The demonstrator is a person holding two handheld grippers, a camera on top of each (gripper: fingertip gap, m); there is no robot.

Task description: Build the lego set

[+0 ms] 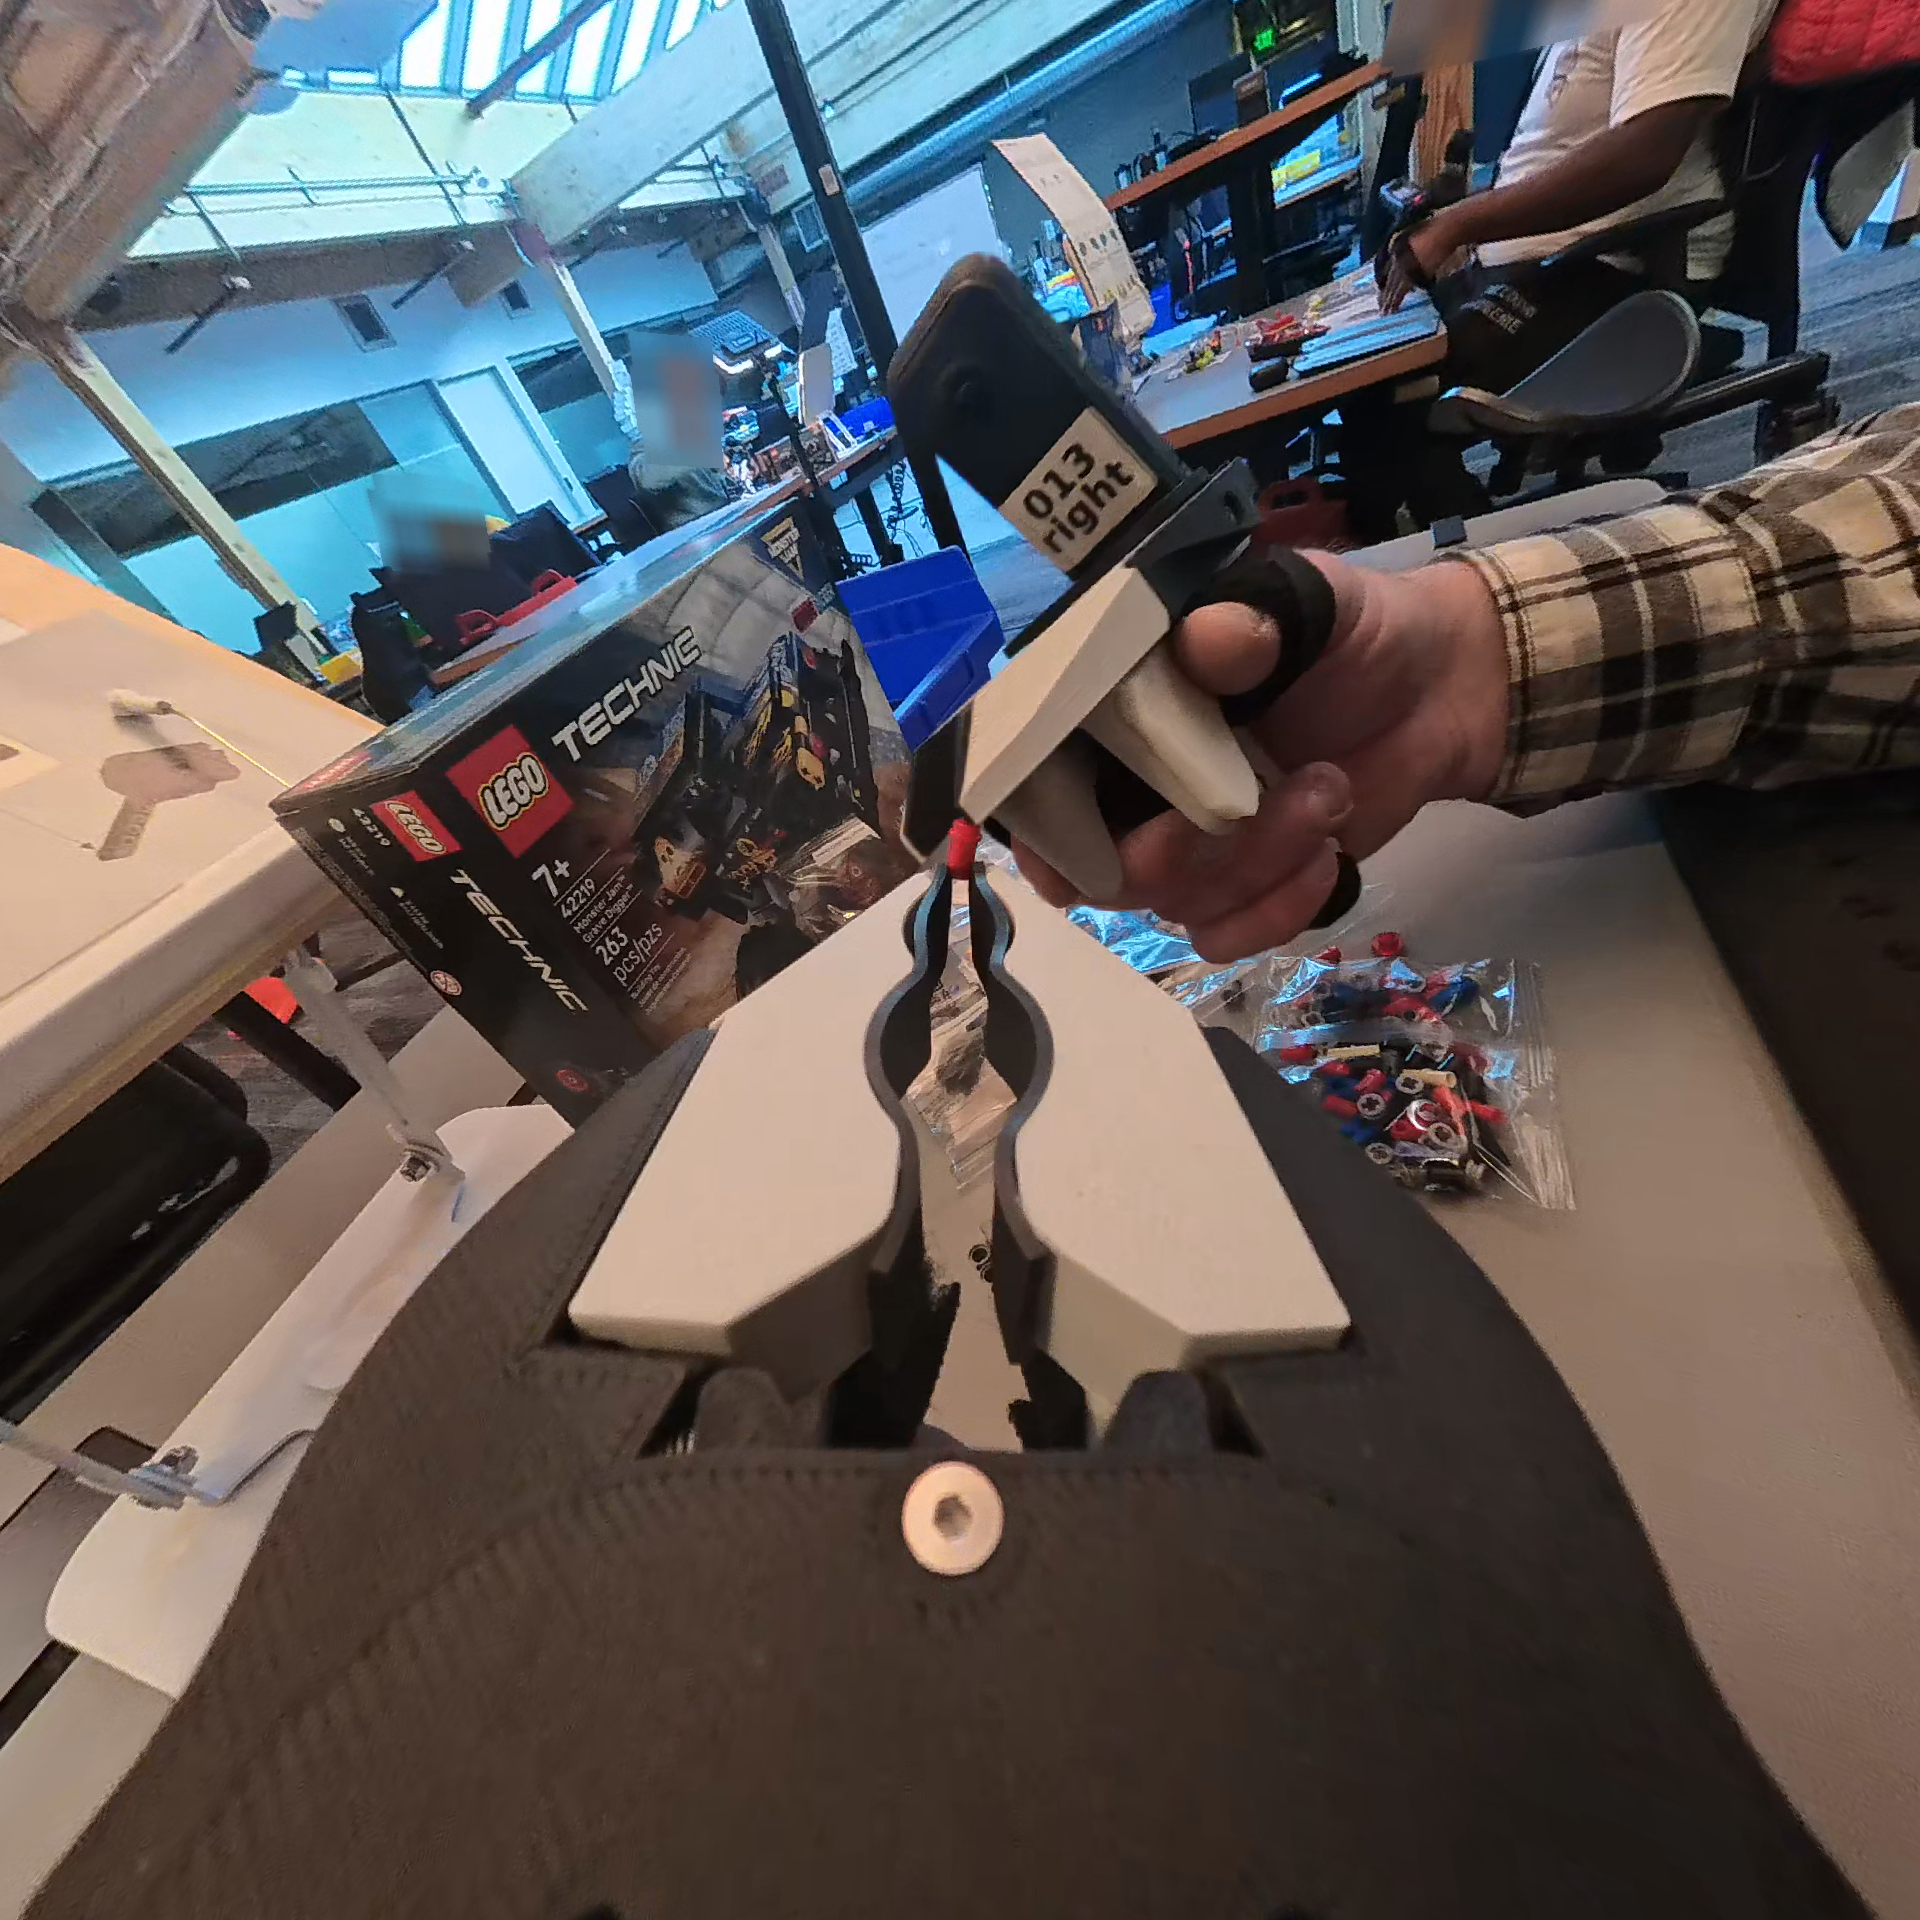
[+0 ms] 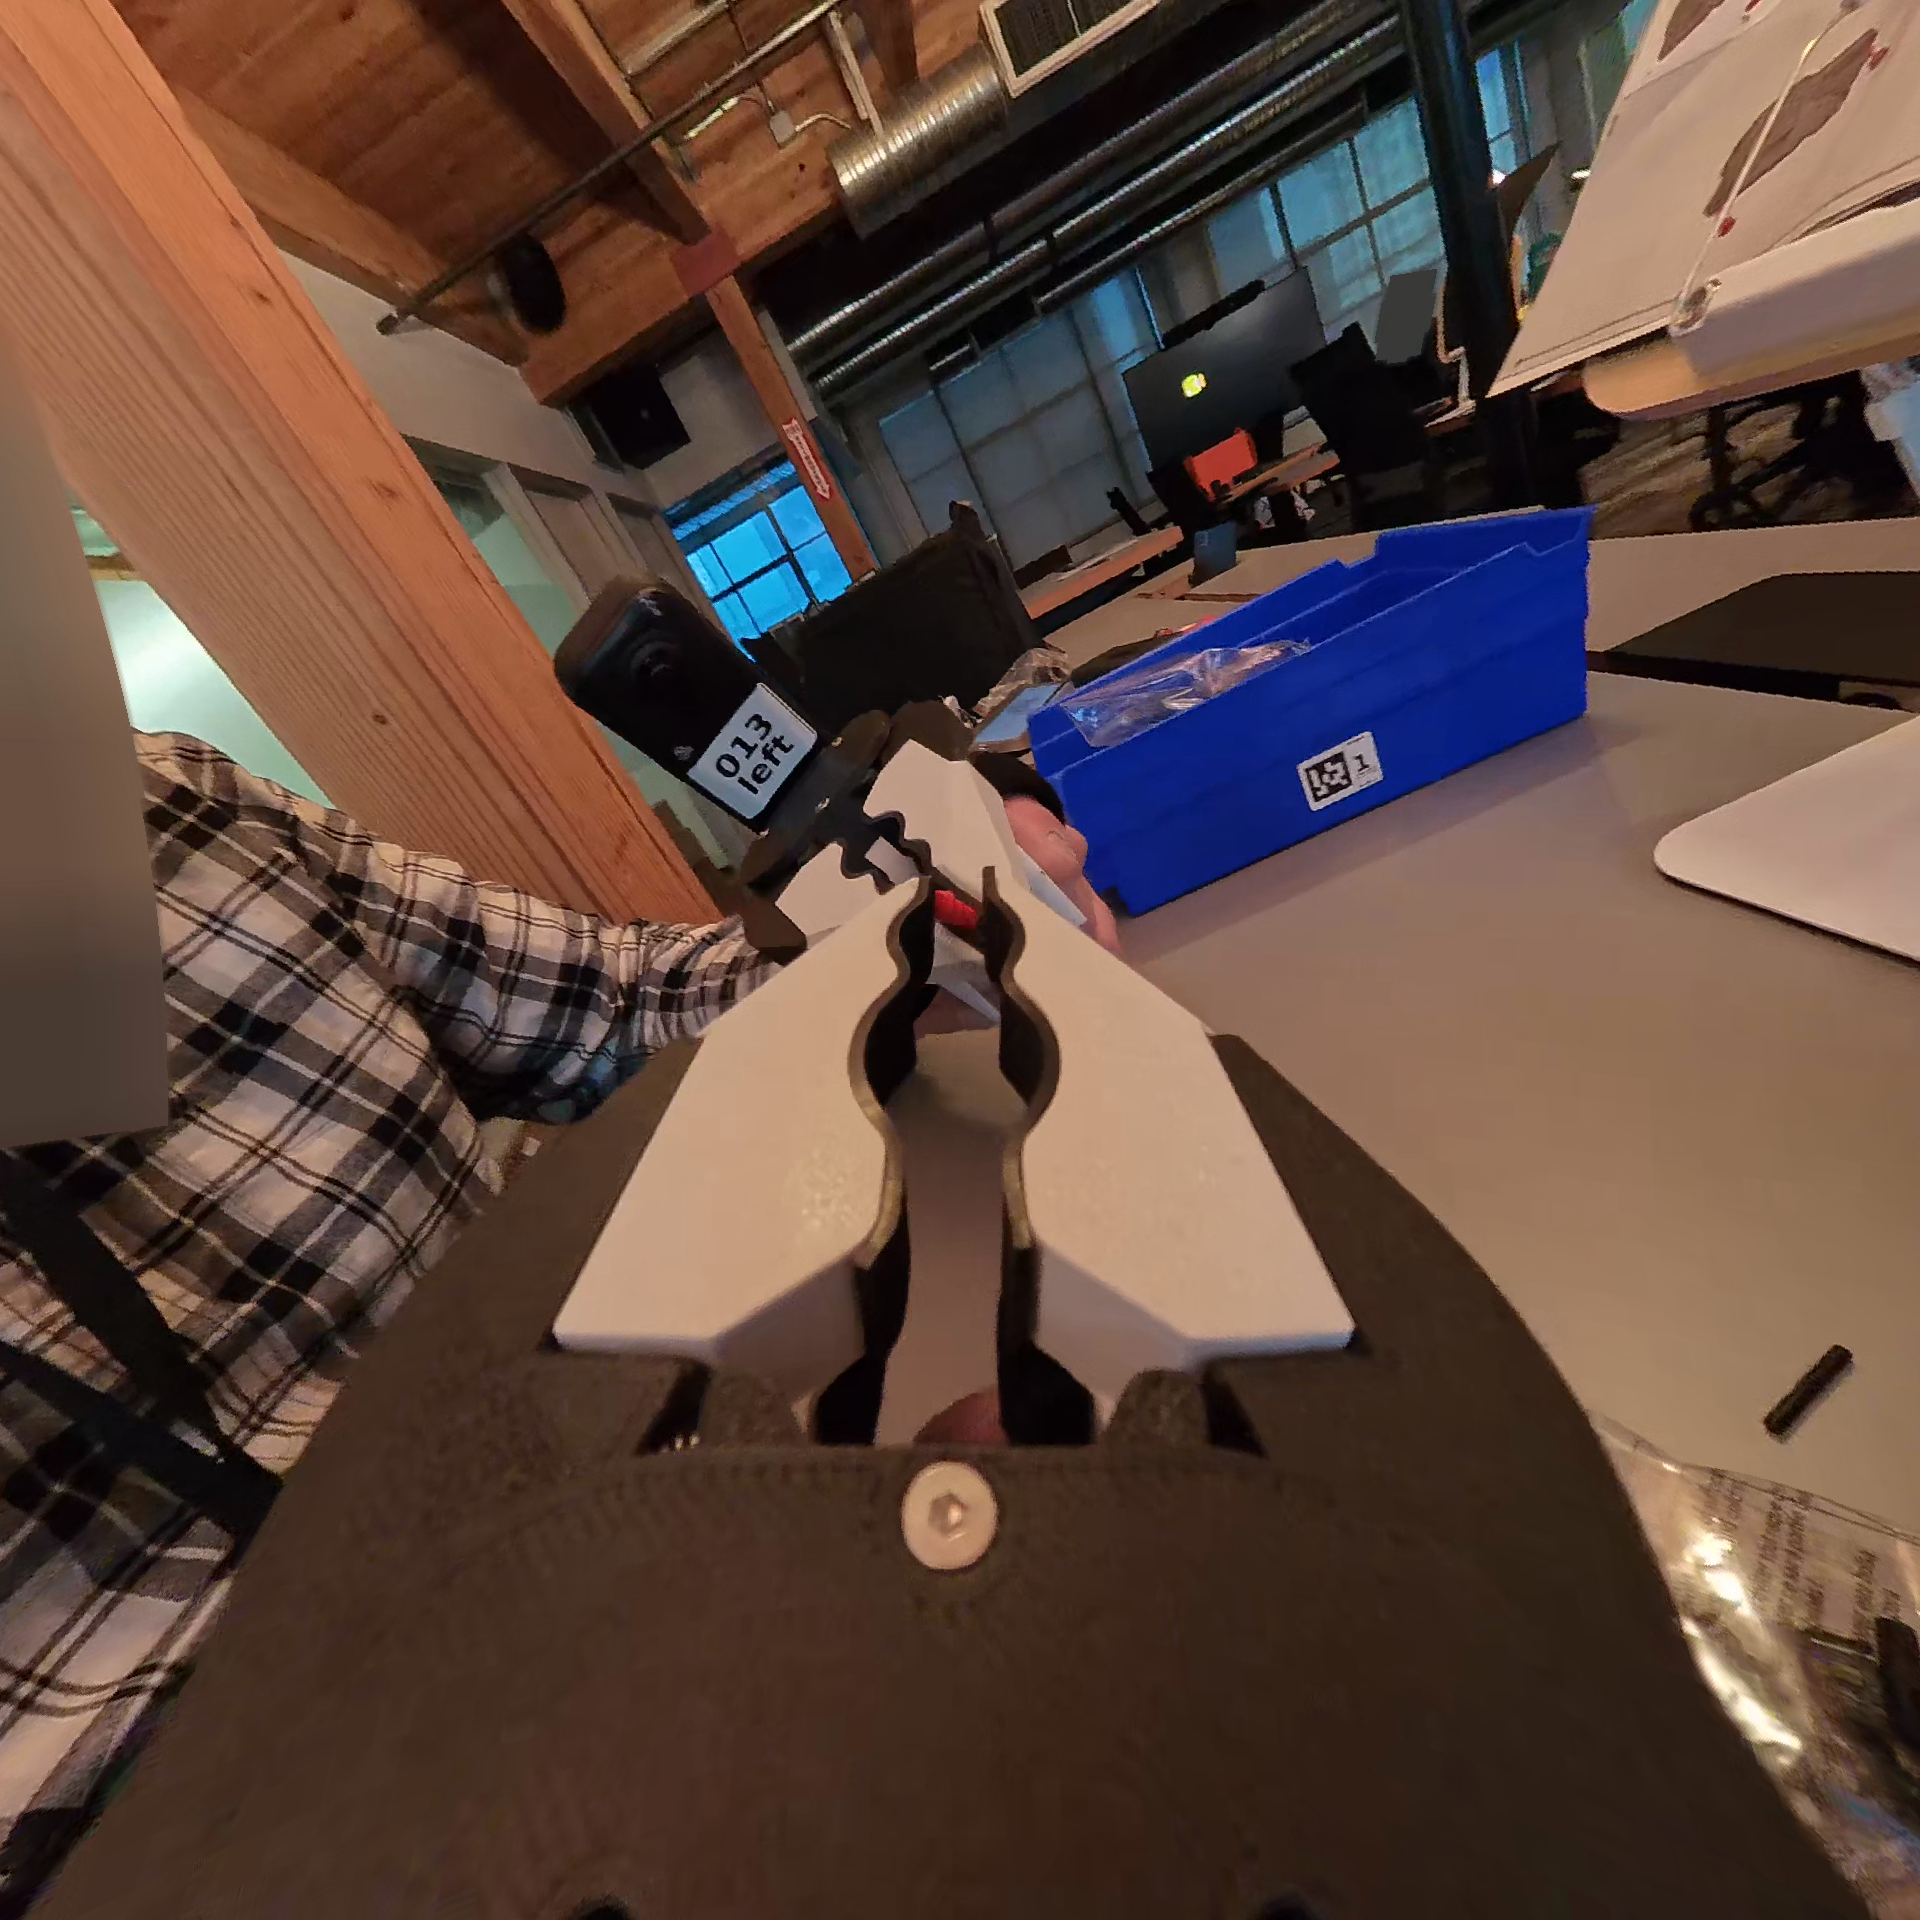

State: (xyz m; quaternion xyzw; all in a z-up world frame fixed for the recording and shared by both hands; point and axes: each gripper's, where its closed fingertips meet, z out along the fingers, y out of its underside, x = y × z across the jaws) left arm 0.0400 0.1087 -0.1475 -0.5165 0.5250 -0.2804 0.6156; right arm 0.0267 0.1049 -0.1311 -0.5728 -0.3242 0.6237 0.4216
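While you are holding both tools above the worktop (image 1: 1714, 1403), your left tool (image 1: 958, 883) is pinching a small red piece (image 1: 962, 837) at its tips, and your right tool (image 2: 954, 902), slightly parted, is meeting it.

A small red Lego pin (image 1: 962, 837) is held upright in the air, pinched at its lower end. A clear bag of red, blue and black pieces (image 1: 1405, 1070) is laid flat on the grey table, and the dark set box (image 1: 613, 821) (slightly tilted) is stood behind it.
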